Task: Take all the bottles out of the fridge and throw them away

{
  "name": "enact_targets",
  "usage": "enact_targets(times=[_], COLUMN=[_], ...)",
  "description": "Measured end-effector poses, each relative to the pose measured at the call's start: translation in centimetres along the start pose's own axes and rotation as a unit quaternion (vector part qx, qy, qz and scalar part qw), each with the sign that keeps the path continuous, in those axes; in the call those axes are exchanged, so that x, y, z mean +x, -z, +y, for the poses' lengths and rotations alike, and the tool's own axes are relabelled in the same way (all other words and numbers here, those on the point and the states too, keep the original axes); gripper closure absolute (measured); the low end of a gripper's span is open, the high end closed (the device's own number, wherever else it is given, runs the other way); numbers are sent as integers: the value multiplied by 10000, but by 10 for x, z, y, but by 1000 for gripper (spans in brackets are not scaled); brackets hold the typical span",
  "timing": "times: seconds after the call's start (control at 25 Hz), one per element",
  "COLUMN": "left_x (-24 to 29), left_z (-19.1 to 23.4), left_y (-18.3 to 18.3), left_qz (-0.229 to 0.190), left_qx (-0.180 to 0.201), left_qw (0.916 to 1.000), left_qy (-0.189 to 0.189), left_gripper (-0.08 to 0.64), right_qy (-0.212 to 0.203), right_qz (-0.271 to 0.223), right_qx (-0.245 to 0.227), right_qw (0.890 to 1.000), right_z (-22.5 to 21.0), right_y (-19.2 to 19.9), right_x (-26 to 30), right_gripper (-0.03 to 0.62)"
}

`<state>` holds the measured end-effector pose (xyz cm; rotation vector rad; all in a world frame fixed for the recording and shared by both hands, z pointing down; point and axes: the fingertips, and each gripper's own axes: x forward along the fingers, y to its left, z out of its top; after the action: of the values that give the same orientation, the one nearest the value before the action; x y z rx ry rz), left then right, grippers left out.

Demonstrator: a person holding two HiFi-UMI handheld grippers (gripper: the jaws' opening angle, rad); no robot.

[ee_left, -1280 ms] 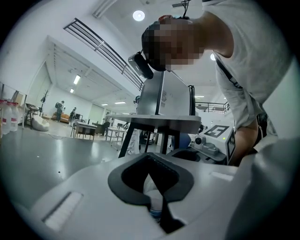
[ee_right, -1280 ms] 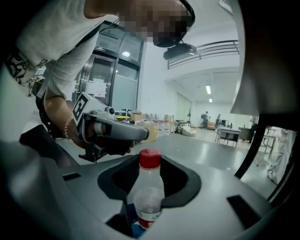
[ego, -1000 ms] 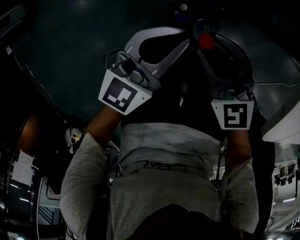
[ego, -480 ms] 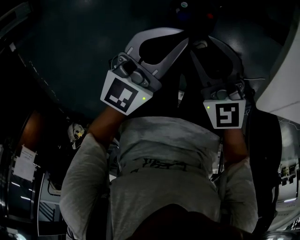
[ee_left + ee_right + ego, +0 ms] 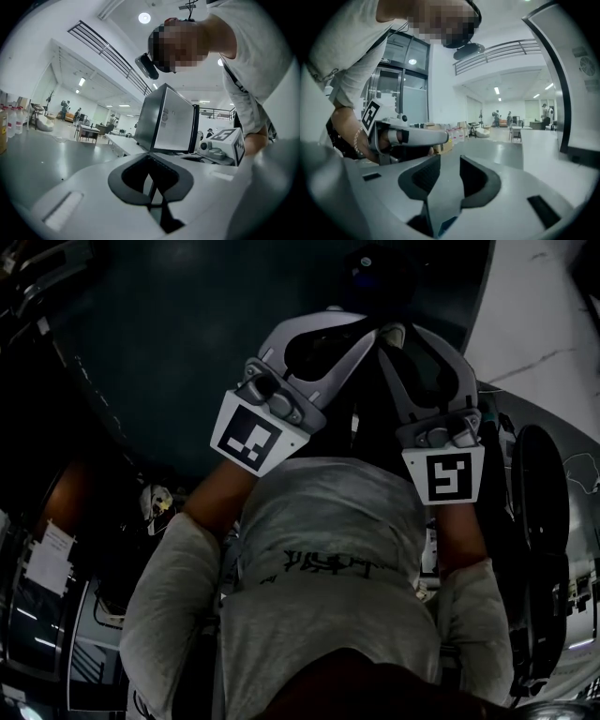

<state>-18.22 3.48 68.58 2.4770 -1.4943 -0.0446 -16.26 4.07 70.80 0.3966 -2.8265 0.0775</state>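
Observation:
In the dark head view both grippers are held out in front of the person's grey shirt, their tips close together. My left gripper (image 5: 361, 326) is on the left and my right gripper (image 5: 401, 331) on the right. In the left gripper view the left gripper (image 5: 153, 185) has its dark pads meeting, with nothing in them. In the right gripper view the right gripper (image 5: 449, 174) shows a clear gap between its pads (image 5: 476, 180); its jaws are closing on nothing. The small fridge (image 5: 171, 119) stands on a table beyond the left gripper. No bottle is in either gripper.
A white marbled surface (image 5: 539, 320) fills the head view's top right, and a small dark blue object (image 5: 366, 263) lies past the tips. Bottles (image 5: 454, 132) and boxes stand far off on the floor. A pale panel with a dark edge (image 5: 562, 89) rises close on the right.
A red-capped thing seen at the right gripper's tips a second ago is gone from view. Both grippers have drifted slightly, and the white surface has come in at the top right.

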Motion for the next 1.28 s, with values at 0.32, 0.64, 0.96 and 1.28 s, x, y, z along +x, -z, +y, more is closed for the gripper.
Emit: enact_targets(times=[0.32, 0.64, 0.96, 1.28], left_x=[-10, -12, -7, -15], left_z=[-21, -38, -61, -76], left_y=[-95, -163, -213, -271], left_qz=[-105, -204, -219, -308], left_qx=[35, 37, -12, -43], left_qw=[9999, 9998, 9997, 9994], left_qy=[-69, 1, 130, 165], left_gripper=[552, 552, 552, 552], right_qy=[247, 398, 507, 473], right_qz=[-128, -152, -237, -441], right_qx=[29, 51, 260, 251], right_qw=[9996, 9991, 9981, 9976], right_z=[-14, -26, -34, -30], right_y=[-96, -165, -217, -277], right_x=[-32, -60, -84, -101], right_gripper=[486, 520, 543, 557])
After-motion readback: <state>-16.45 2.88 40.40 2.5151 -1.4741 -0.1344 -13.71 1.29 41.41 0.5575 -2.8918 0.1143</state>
